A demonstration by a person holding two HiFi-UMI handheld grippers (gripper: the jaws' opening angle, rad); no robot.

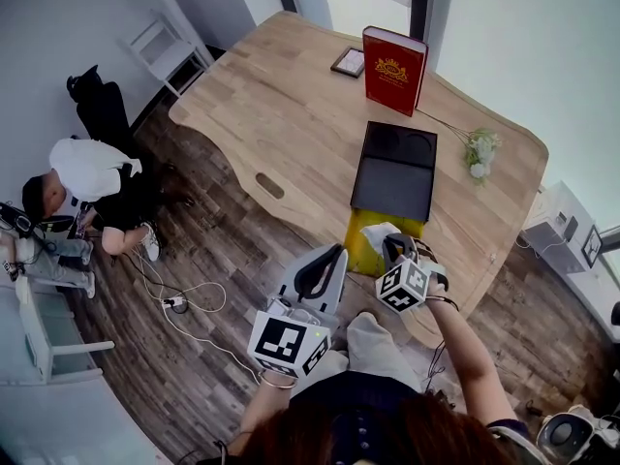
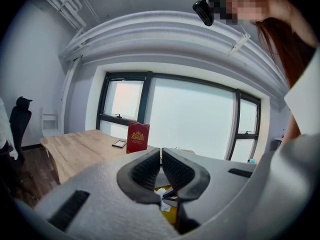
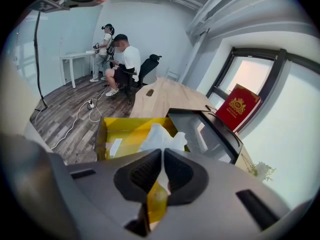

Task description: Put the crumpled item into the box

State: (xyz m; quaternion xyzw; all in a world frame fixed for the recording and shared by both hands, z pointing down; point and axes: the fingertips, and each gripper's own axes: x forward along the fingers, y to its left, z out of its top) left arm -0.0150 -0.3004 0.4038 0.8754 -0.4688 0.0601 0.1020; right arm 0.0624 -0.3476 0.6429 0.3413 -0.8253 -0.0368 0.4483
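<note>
The crumpled white paper point(image 1: 383, 232) sits over the open yellow box point(image 1: 360, 250) at the table's near edge, and the box's black lid point(image 1: 395, 170) lies folded back behind it. My right gripper point(image 1: 405, 250) is just above the box; in the right gripper view the right gripper point(image 3: 162, 166) is shut on the paper point(image 3: 162, 136), which bulges out beyond the jaws over the yellow inside point(image 3: 125, 134). My left gripper point(image 1: 325, 264) hangs off the table edge, left of the box. In its own view the left gripper point(image 2: 161, 166) is shut on nothing.
A red book point(image 1: 393, 69) stands at the table's far side with a small dark frame point(image 1: 348, 62) beside it. White flowers point(image 1: 480, 153) lie right of the lid. People point(image 1: 92, 177) sit on the floor at left, with cables point(image 1: 179, 301) nearby.
</note>
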